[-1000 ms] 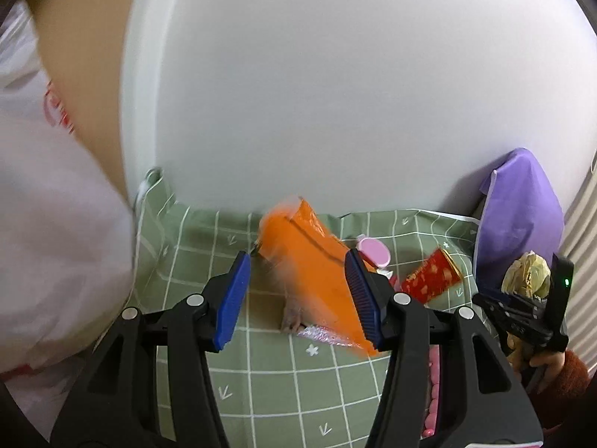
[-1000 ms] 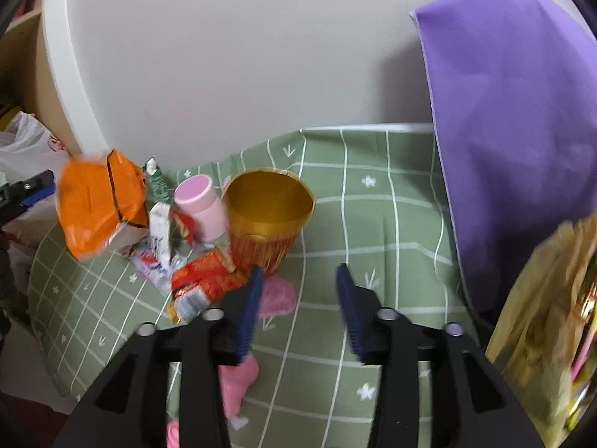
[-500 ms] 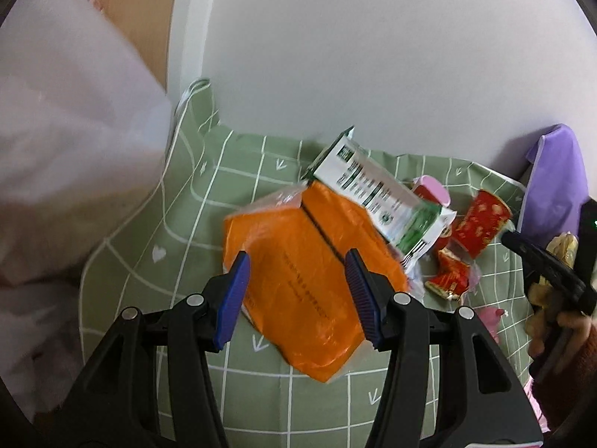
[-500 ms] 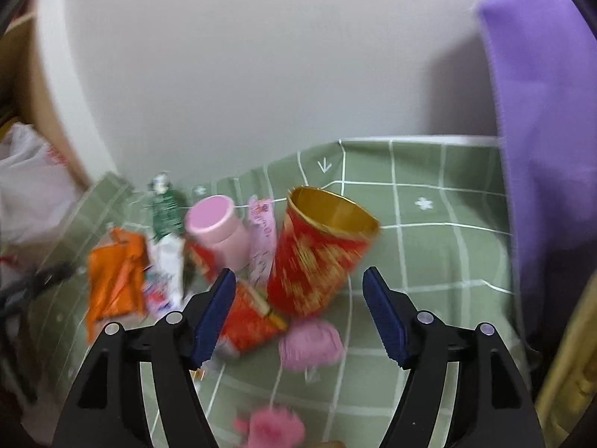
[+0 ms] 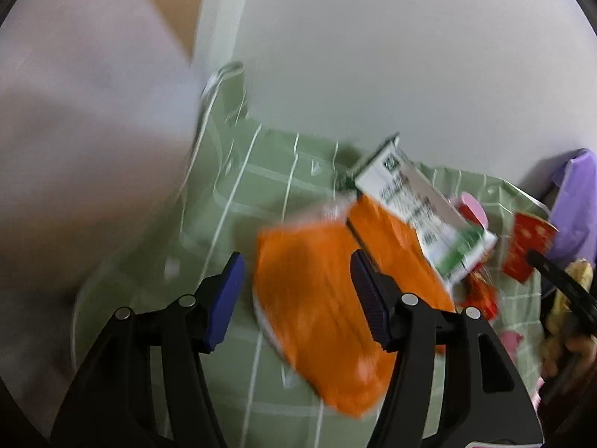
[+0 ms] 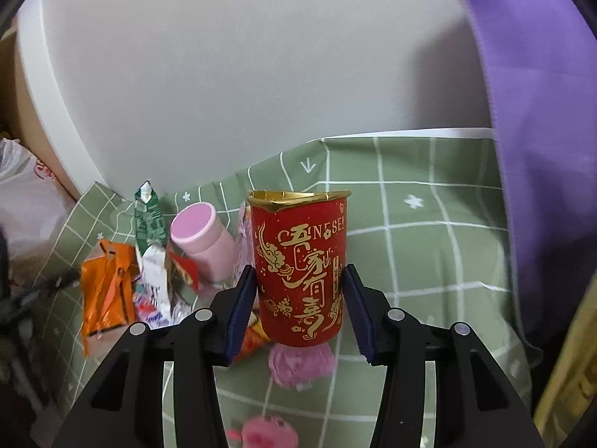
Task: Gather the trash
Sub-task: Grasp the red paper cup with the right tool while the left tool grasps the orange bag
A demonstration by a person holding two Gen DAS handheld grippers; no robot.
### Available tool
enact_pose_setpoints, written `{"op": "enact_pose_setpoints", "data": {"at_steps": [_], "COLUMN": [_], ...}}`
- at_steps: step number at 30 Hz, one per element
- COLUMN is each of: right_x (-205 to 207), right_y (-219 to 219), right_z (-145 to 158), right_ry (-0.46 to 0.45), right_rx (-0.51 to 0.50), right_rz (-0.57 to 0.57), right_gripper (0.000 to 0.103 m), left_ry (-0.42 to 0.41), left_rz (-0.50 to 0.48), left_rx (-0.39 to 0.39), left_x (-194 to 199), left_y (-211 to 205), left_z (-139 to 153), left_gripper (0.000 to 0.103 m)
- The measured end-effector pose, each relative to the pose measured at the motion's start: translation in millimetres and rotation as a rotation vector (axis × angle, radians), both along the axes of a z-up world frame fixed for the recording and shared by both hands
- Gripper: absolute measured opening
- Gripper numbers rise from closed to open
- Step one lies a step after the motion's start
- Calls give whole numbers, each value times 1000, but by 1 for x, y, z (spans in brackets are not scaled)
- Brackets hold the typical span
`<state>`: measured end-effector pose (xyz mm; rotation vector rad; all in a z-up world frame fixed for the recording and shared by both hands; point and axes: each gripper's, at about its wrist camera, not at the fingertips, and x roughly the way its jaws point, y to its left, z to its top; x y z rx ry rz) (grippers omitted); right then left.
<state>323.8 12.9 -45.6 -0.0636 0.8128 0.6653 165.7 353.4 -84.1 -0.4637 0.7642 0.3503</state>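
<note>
A red paper cup with gold lettering stands upright on the green checked cloth. My right gripper is open with one finger on each side of the cup, close to its wall. An orange wrapper lies flat on the cloth between the fingers of my open left gripper. It also shows in the right wrist view. A green and white carton rests on the wrapper's far edge.
A white plastic bag hangs at the left. A pink bottle, small red wrappers and pink tissue balls lie on the cloth. A purple cloth drapes at the right against the white wall.
The orange wrapper left my left gripper and now lies on the cloth. My right gripper opened wider and moved up to the red cup, now between its fingers.
</note>
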Motion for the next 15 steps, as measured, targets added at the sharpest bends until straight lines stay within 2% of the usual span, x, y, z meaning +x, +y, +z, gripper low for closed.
{"op": "enact_pose_setpoints", "data": {"at_steps": [2, 7, 10, 15], "right_x": [-5, -17, -23, -29], "right_y": [-9, -23, -31, -43], "right_z": [2, 6, 9, 17], "right_ry": [14, 14, 12, -9], "right_rx": [12, 18, 9, 8], "right_rz": [8, 15, 16, 9], "right_gripper": [45, 45, 45, 45], "left_ry": [13, 87, 118, 111], "left_rz": [-14, -82, -130, -118], "left_rx": [43, 71, 70, 13], "left_x": [15, 42, 46, 42], "left_y": [5, 4, -4, -7], "left_z": [0, -15, -23, -23], "left_gripper": [56, 56, 49, 18]}}
